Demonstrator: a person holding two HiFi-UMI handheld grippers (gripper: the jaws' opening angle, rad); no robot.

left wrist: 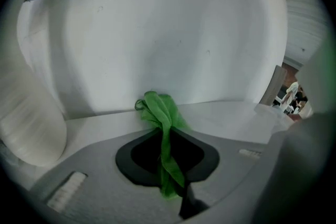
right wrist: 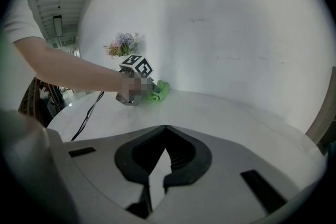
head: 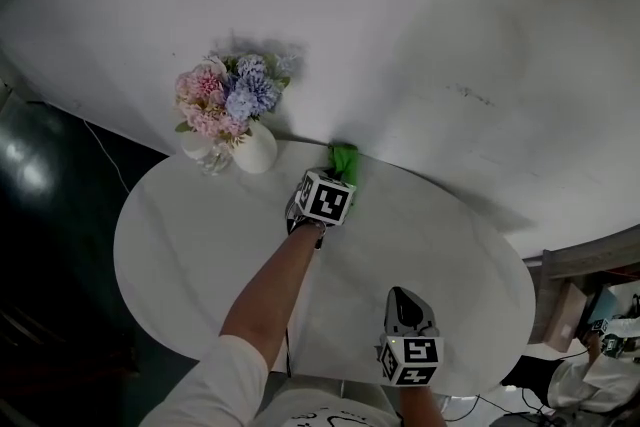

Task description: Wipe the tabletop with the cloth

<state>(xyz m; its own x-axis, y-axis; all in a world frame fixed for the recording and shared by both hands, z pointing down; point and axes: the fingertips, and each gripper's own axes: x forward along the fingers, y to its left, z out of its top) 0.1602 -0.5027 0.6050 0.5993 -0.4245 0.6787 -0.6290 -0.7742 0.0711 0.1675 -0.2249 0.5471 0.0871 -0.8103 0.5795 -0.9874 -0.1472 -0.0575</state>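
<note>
A green cloth (head: 344, 161) lies bunched on the far edge of the round white tabletop (head: 200, 235), close against the wall. My left gripper (head: 330, 187) reaches to it and is shut on the cloth (left wrist: 164, 128), which is pinched between the jaws and spills out forward onto the table. The right gripper view also shows the cloth (right wrist: 158, 92) under the left gripper's marker cube. My right gripper (head: 403, 303) hovers over the near part of the table, jaws shut with nothing between them (right wrist: 164, 136).
A white vase with pink and blue flowers (head: 232, 120) stands at the table's far left, just left of the cloth. A black cable (right wrist: 86, 115) runs over the table's left side. The wall (head: 430, 65) rises right behind the table. A person sits at the far right (head: 600, 365).
</note>
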